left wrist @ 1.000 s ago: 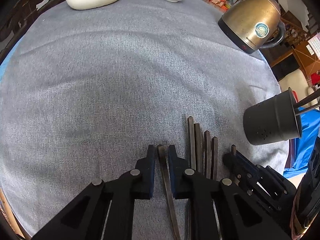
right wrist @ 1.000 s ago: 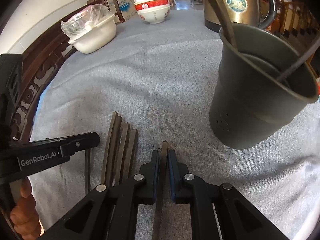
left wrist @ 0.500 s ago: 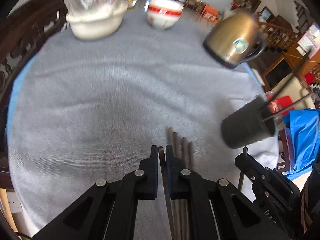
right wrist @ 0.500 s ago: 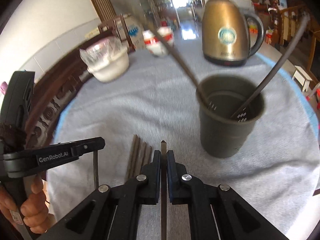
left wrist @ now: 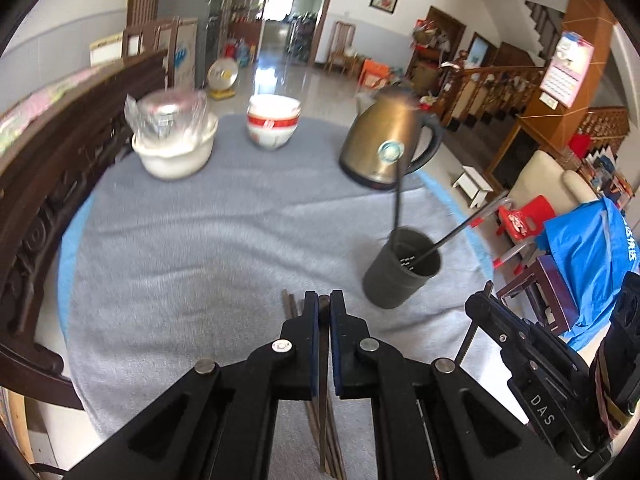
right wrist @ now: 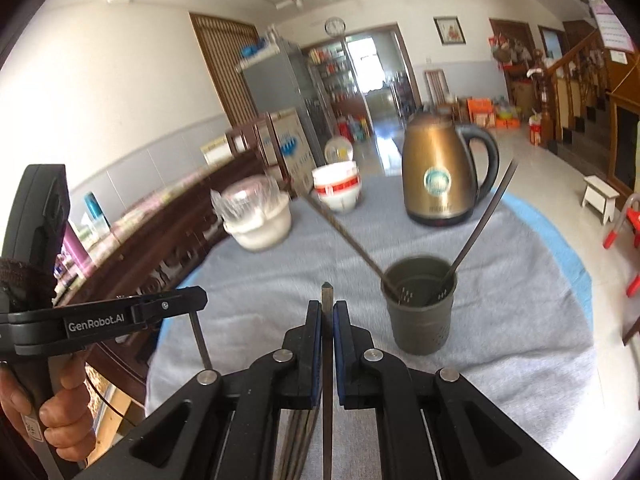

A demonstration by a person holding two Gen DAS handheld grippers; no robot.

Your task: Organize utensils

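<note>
Two dark chopsticks already lean inside the dark grey cylindrical utensil holder [right wrist: 419, 306] on the grey tablecloth [left wrist: 224, 240], so you have made a start. Your left gripper [left wrist: 324, 312] is clamped on one slim dark chopstick [left wrist: 322, 420], and your right gripper [right wrist: 327, 320] is pinched tight on another dark chopstick [right wrist: 327, 296], both raised above the cloth. Several more dark sticks [left wrist: 289, 306] lie on the cloth below. I'd judge these two go in next, then the rest.
</note>
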